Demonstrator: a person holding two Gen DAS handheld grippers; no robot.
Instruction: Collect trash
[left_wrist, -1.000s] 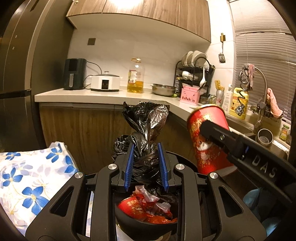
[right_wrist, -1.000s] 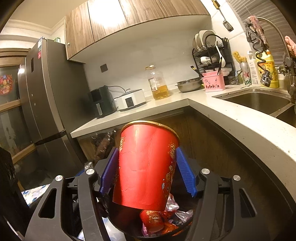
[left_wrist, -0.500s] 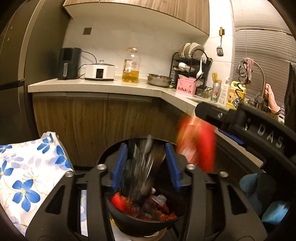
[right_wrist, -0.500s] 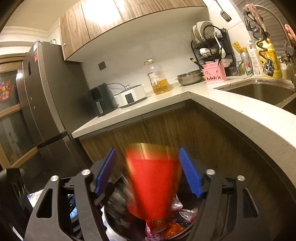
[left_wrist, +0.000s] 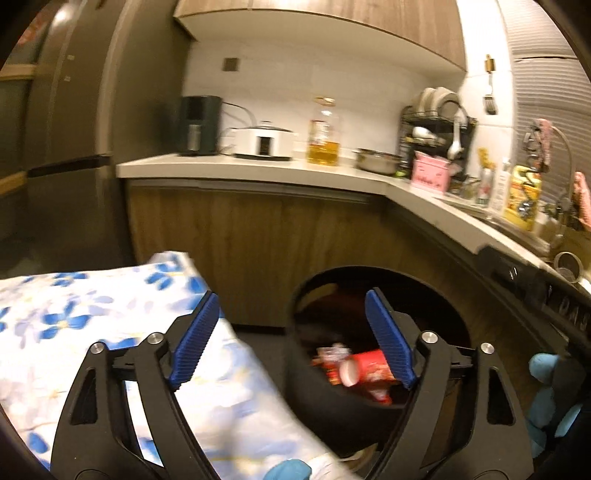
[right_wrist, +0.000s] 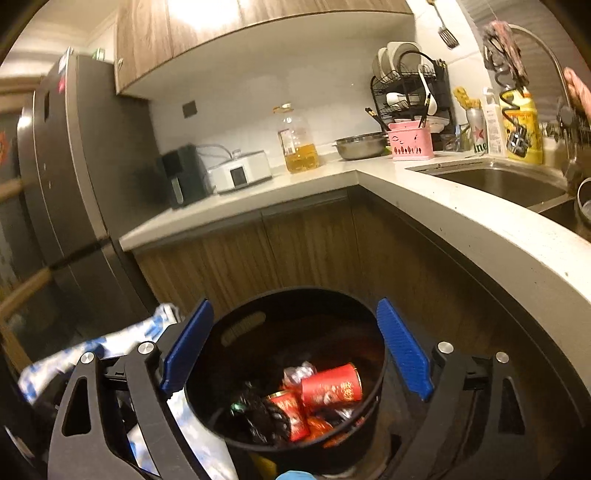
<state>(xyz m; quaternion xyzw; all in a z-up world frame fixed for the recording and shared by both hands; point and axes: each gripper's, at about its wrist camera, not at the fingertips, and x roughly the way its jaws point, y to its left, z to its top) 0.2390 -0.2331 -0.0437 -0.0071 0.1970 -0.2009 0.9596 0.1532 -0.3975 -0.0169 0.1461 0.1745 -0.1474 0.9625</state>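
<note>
A round black trash bin (right_wrist: 243, 328) stands on the floor by the wooden cabinets; it also shows in the left wrist view (left_wrist: 321, 398). Inside lie a red paper cup (right_wrist: 330, 386) on its side, a crumpled black plastic bag (right_wrist: 258, 410) and red wrappers. The cup also shows in the left wrist view (left_wrist: 369, 371). My right gripper (right_wrist: 295, 349) is open and empty, right above the bin. My left gripper (left_wrist: 291, 338) is open and empty, above the bin's left side and the cloth.
A white cloth with blue flowers (left_wrist: 110, 325) lies left of the bin. An L-shaped counter (right_wrist: 424, 199) holds an oil bottle (right_wrist: 297, 142), appliances, a dish rack and a sink (right_wrist: 495, 181). A dark fridge (right_wrist: 74, 177) stands at the left.
Both grippers opened. The black bag fell from the left one and the red cup from the right one into the bin. The left gripper shifted left, over the cloth.
</note>
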